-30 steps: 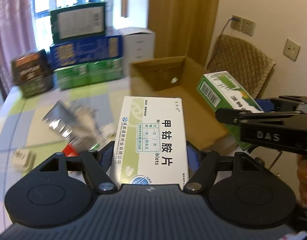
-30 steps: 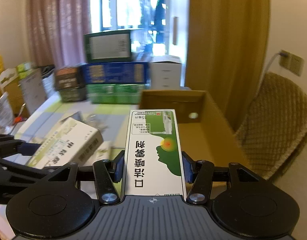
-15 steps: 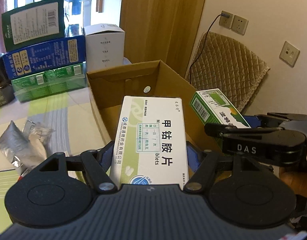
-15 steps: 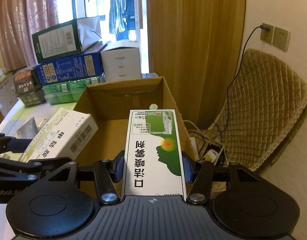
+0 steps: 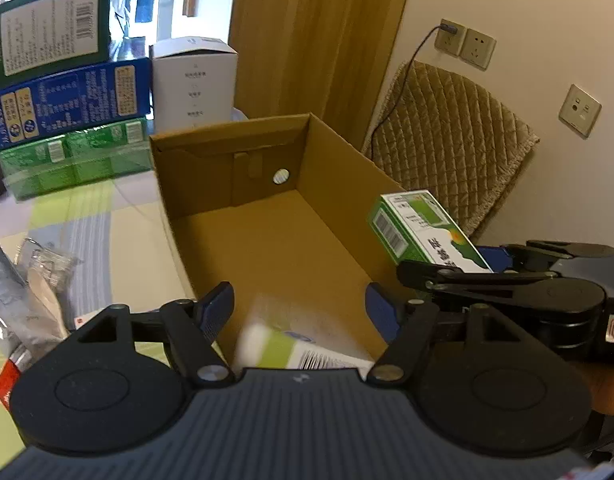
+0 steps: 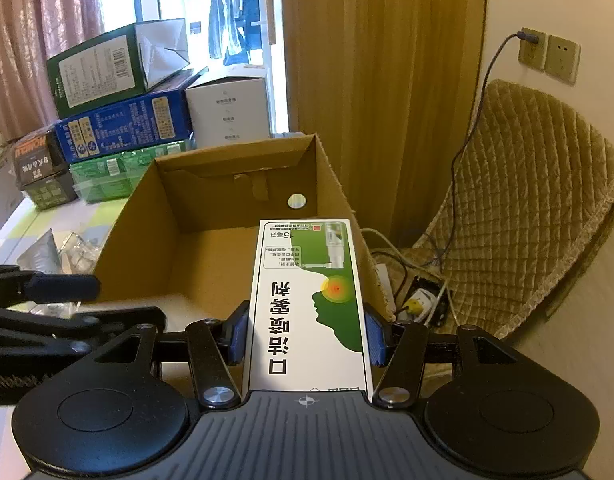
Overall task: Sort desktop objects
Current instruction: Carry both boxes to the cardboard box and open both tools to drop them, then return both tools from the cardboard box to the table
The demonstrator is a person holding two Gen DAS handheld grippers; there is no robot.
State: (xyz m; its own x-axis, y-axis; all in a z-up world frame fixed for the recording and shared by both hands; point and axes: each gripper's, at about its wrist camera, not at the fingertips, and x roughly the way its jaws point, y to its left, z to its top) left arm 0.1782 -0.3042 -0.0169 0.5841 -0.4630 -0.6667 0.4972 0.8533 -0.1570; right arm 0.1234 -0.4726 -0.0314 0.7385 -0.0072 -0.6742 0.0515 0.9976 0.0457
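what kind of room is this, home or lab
Most likely a lived-in home room: a quilted chair cover, long curtains by a window, and stacked household boxes on a table.

The table (image 5: pixel 91 232) holds an open brown box (image 5: pixel 347 184), shiny bags (image 5: pixel 15 300), and stacked boxes (image 5: pixel 71 152).
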